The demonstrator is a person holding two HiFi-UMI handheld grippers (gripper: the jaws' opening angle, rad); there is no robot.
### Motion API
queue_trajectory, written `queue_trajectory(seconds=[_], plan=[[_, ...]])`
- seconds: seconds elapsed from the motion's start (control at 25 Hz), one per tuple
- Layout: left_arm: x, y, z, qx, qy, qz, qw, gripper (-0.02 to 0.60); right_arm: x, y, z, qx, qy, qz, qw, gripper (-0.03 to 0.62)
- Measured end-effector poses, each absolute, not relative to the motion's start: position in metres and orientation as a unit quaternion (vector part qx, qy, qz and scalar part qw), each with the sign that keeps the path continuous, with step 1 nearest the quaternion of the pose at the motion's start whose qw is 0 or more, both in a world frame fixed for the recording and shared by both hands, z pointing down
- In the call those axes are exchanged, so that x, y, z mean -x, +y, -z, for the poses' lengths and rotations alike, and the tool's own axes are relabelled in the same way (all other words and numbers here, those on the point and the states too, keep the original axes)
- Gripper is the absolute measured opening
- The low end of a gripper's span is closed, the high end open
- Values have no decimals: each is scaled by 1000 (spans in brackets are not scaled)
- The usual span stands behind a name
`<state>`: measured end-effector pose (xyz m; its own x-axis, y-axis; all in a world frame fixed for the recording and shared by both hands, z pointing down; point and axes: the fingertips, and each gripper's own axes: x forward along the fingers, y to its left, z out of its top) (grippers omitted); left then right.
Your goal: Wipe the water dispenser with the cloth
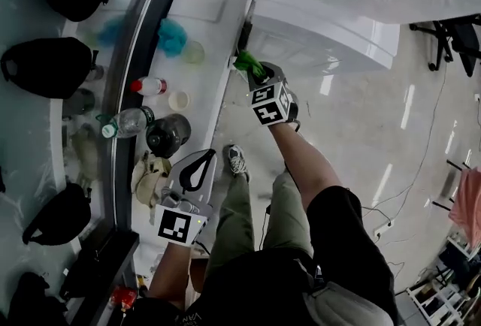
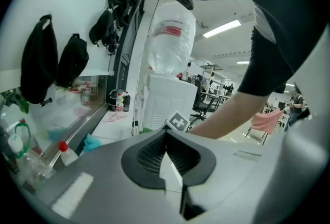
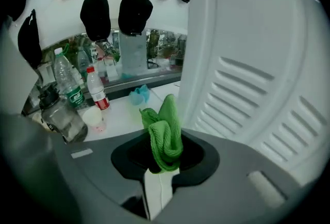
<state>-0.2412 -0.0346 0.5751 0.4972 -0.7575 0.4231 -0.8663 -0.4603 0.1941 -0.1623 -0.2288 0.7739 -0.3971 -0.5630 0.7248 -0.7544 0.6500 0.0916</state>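
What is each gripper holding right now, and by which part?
The right gripper is shut on the green cloth, pinching one bunched end; the loose folds stick out past the jaws. The left gripper is shut and holds nothing.

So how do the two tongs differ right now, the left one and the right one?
The right tongs are clamped on a bunched green cloth; the left tongs are closed on nothing. The right tongs are up beside the vented white side of the water dispenser; the left tongs hang back nearer the person, by the counter. Both share the same grey body and a marker cube.
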Motion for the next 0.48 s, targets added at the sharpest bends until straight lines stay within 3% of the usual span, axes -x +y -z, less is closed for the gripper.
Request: queue_trajectory(seconds=[0.2,0.48], plan=[[271,-31,-584,-828,-511,-135,186,2,175,-250,-798,-405,-809,-127,407,94],[269,-37,-583,-827,-517,-128,182,2,122,-255,-802,-447,-779,-120,424,92]])
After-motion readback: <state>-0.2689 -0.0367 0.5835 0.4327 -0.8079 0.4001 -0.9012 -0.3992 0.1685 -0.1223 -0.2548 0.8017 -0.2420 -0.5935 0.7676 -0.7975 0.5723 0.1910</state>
